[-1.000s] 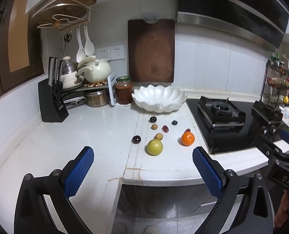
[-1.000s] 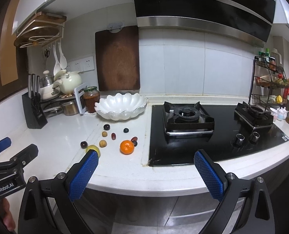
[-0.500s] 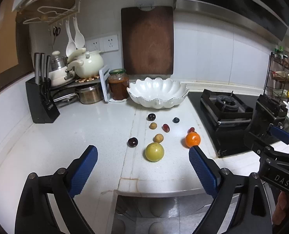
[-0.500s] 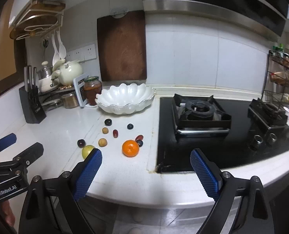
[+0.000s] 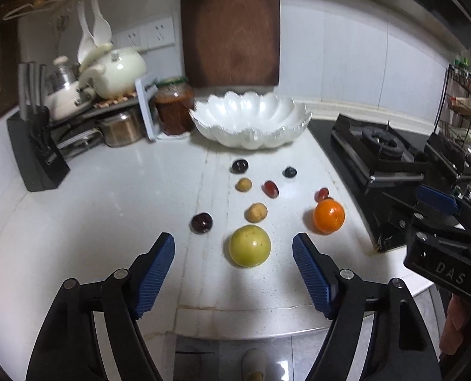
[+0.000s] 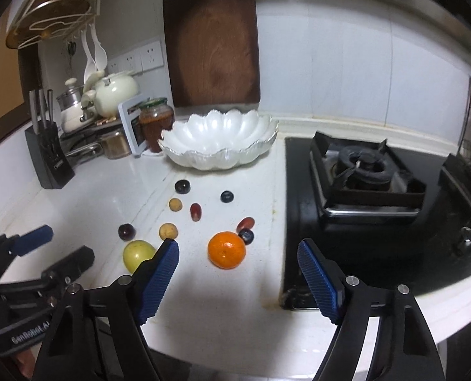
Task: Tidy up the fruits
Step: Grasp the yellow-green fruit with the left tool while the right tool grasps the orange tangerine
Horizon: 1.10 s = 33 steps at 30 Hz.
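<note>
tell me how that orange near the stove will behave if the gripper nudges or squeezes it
The orange looks round and sits loose on the smooth white counter, so a nudge would probably send it rolling, maybe into the small dark berry beside it. Its skin looks glossy, so flat pads may slip unless centred. It is likely firm enough for a moderate squeeze.

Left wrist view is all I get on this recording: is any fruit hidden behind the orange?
Observer: Yes. The right wrist view shows a blueberry close by the orange on its far right side, just in front of a red grape.
Operator: And the right gripper's jaws? I only see its edge.
Observer: The right gripper has its jaws closing, with the pads touching nothing. The orange lies ahead, in line with the gap.
</note>
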Each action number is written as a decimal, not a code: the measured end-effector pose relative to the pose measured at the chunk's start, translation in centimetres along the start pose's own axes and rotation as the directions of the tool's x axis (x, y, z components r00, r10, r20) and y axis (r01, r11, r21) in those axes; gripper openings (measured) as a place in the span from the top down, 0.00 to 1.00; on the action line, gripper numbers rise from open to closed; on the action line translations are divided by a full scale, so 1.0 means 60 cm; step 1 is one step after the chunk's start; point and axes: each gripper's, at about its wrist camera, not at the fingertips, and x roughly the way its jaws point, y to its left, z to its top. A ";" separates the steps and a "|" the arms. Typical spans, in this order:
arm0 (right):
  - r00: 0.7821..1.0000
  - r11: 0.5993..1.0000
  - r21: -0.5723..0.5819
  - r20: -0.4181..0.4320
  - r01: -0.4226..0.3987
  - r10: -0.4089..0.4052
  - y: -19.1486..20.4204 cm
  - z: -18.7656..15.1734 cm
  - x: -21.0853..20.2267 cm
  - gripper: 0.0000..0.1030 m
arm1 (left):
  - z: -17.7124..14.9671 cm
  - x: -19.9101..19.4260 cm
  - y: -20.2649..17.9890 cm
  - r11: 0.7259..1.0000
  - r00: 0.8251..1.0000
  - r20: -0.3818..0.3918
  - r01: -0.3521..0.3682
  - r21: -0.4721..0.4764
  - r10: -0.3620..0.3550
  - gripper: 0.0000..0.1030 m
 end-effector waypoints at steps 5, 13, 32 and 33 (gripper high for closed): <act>0.999 1.000 0.011 -0.048 -0.009 0.010 0.001 -0.003 0.053 0.27 | -0.005 0.046 -0.005 1.000 0.999 -0.042 0.012 0.014 -0.012 0.30; 0.992 0.999 0.033 -0.125 -0.021 0.025 -0.002 -0.010 0.122 0.31 | -0.011 0.108 -0.002 0.999 0.993 -0.113 0.039 0.006 -0.038 0.32; 0.970 0.997 0.050 -0.233 -0.054 0.064 0.001 -0.028 0.198 0.46 | -0.017 0.178 -0.007 0.994 0.975 -0.191 0.110 -0.009 -0.110 0.53; 0.970 0.997 0.052 -0.235 -0.058 0.069 0.001 -0.029 0.199 0.47 | -0.017 0.178 -0.008 0.994 0.976 -0.190 0.109 -0.007 -0.109 0.53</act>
